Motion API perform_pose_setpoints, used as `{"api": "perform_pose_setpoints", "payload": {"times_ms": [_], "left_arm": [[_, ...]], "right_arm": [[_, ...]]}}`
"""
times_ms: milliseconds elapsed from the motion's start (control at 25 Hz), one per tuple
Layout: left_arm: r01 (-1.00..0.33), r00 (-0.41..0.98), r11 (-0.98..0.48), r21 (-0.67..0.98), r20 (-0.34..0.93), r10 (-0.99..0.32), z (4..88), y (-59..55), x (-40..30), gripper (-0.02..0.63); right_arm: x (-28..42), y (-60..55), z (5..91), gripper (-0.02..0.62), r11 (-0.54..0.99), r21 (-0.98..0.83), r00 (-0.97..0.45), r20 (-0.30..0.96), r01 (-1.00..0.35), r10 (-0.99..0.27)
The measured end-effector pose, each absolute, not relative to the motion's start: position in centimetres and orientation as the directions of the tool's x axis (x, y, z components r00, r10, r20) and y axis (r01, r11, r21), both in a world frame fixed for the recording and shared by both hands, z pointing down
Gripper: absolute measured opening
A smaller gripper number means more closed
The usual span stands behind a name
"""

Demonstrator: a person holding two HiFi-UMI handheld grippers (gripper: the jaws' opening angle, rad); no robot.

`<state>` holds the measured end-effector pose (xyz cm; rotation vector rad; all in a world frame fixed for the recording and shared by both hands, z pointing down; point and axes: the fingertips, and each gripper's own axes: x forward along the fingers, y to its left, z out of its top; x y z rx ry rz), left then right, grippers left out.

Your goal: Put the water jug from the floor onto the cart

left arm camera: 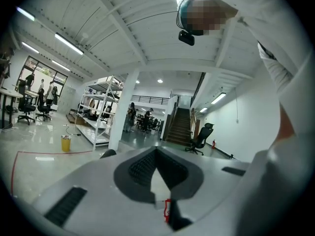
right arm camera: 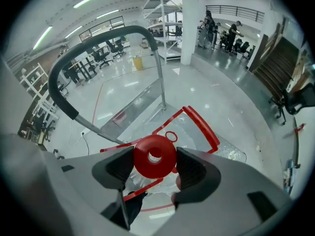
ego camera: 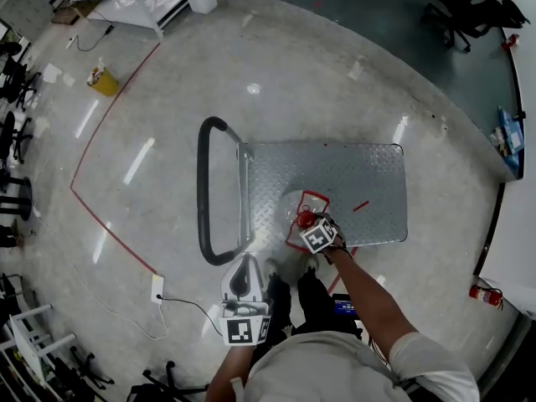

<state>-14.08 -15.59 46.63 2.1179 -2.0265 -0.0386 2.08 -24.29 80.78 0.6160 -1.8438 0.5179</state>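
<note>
Water jug point(ego camera: 303, 216), clear with a red carrying frame, is at the near edge of the cart point(ego camera: 368, 182), partly over the ribbed metal deck and partly past its rim. Whether its base rests on the deck cannot be told from these views.

Seen in the right gripper view, the right gripper point(right arm camera: 155, 157) is clenched on the jug's red cap point(right arm camera: 155, 151), one dark pad pressed against each side of it, with the jug's clear body point(right arm camera: 197, 132) hanging below. In the head view that right gripper point(ego camera: 316, 234) sits directly over the jug, at the end of an outstretched arm.

The left gripper point(ego camera: 247, 266) is held close to the person's body, just off the cart's near corner and beside the black handle point(ego camera: 203, 191). Its own view shows its tips closed together with nothing between them, the left gripper point(left arm camera: 157, 151) aimed up and outward across the hall.

The cart stands on a glossy grey floor point(ego camera: 293, 82) marked with red tape lines. A small yellow bin point(ego camera: 104, 80) stands well apart, near white shelving.
</note>
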Motion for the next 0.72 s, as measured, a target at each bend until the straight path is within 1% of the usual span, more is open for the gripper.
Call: {"api": "perform_pose_setpoints", "payload": {"times_ms": [160,240,280,320,360,400,440,480,560,640,720], "left_arm": [[-0.986,0.047,-0.028,0.162,0.113,-0.993,46.2,-15.3,-14.3,0.003],[-0.987,0.043,-0.027,0.162,0.101,-0.994,45.7,-15.1,-14.2,0.003],[-0.987,0.043,-0.027,0.161,0.094,-0.995,45.4,-15.1,-14.1,0.003],[-0.987,0.045,-0.030,0.159,0.087,-0.995,45.0,-15.0,-14.0,0.003],[-0.987,0.048,-0.035,0.158,0.078,-0.996,44.5,-14.9,-13.9,0.003],[-0.987,0.053,-0.042,0.157,0.067,-0.996,43.9,-15.0,-13.7,0.003],[-0.986,0.060,-0.051,0.156,0.053,-0.997,43.2,-15.0,-13.6,0.003],[-0.986,0.067,-0.061,0.154,0.037,-0.997,42.4,-15.2,-13.4,0.003],[-0.985,0.081,-0.079,0.151,0.002,-0.997,40.8,-15.4,-12.9,0.003],[-0.985,0.091,-0.095,0.144,-0.030,-0.995,39.4,-15.3,-12.2,0.003],[-0.985,0.097,-0.105,0.139,-0.058,-0.994,38.2,-15.2,-11.4,0.003]], "right_arm": [[1.1,-25.3,78.8,0.272,0.793,-0.038,-0.328,0.922,-0.608,-0.208],[0.5,-26.2,75.8,0.272,0.779,-0.046,-0.388,0.885,-0.626,-0.259],[0.3,-26.6,73.5,0.272,0.761,-0.056,-0.433,0.849,-0.646,-0.305],[0.3,-27.1,70.7,0.250,0.738,-0.060,-0.479,0.795,-0.672,-0.371],[0.6,-27.6,67.3,0.186,0.713,-0.049,-0.516,0.724,-0.699,-0.457],[1.2,-28.0,63.7,0.098,0.687,-0.025,-0.539,0.640,-0.727,-0.547],[1.8,-28.2,59.7,0.056,0.659,0.000,-0.551,0.549,-0.752,-0.629],[2.6,-28.2,55.7,0.042,0.632,0.018,-0.555,0.457,-0.775,-0.695],[4.4,-27.2,48.6,0.019,0.585,0.024,-0.554,0.287,-0.811,-0.781],[5.9,-25.1,43.0,0.013,0.565,0.007,-0.558,0.145,-0.825,-0.817],[7.2,-22.9,39.5,0.012,0.556,-0.009,-0.556,0.058,-0.831,-0.829]]}}
